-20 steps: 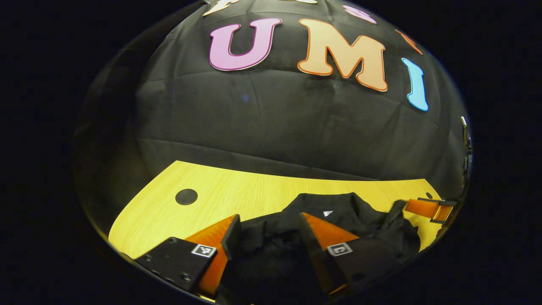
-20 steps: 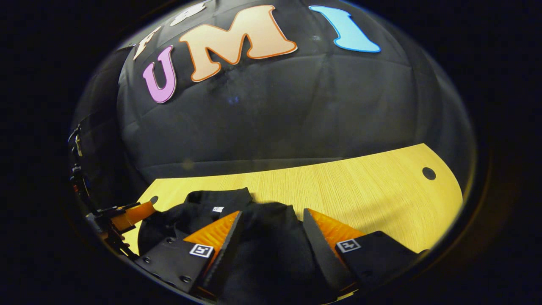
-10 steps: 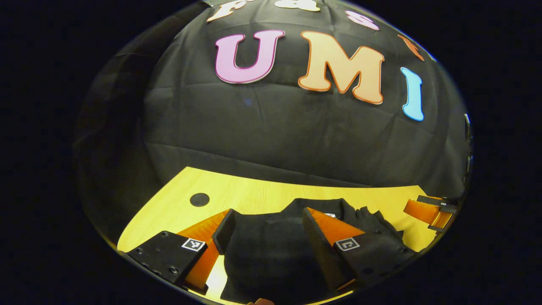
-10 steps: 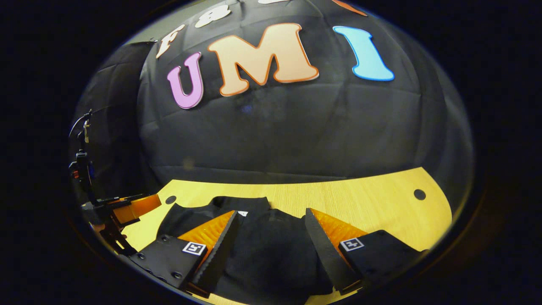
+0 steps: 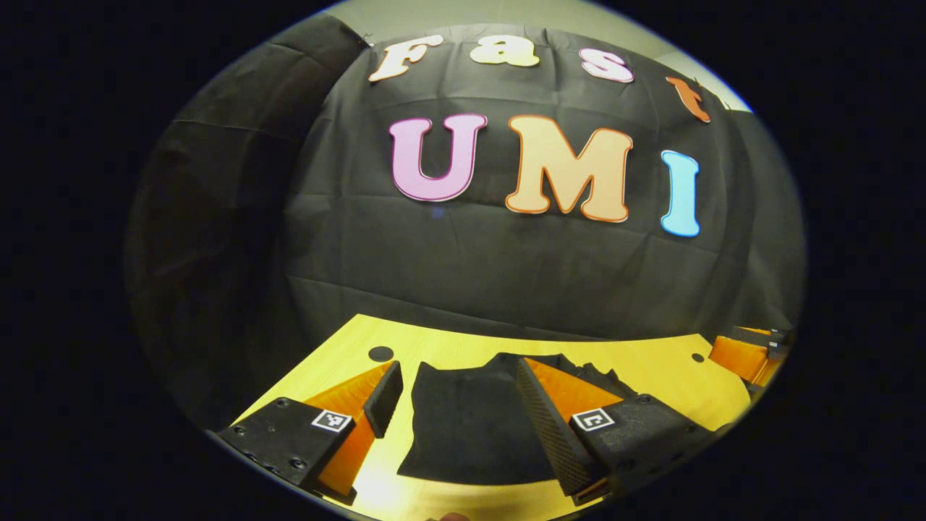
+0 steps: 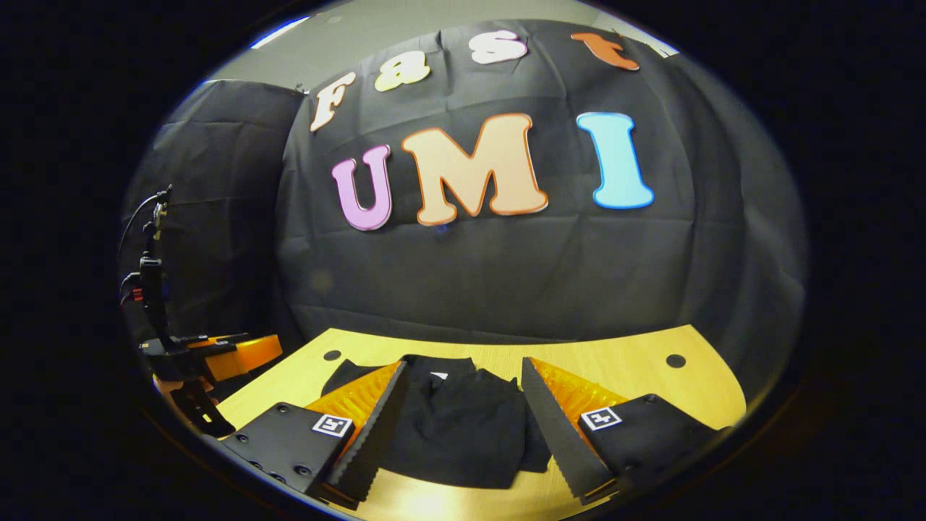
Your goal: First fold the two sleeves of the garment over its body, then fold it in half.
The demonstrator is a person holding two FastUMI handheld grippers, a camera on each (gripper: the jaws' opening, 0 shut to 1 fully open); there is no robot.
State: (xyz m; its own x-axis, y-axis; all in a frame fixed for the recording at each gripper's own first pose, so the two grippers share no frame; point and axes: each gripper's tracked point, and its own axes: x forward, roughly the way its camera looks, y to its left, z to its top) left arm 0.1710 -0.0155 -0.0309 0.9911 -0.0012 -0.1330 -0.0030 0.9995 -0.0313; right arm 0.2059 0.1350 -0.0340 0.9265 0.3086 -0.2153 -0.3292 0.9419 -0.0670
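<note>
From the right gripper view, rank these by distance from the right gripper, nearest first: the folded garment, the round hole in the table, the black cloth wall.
1. Garment: lies on the table just ahead of the right gripper, framed by its open jaws.
2. Round hole: farther back, on the right near the table's far edge.
3. Black cloth wall: behind the table, farthest.

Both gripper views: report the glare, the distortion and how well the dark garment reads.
Left gripper view: a bright glare patch on the yellow wooden table near the bottom edge; fisheye bends the table's far edge; the black folded garment shows little detail. Right gripper view: a similar glare at the table's near edge; the garment's folds are faint; focus looks sharp.
</note>
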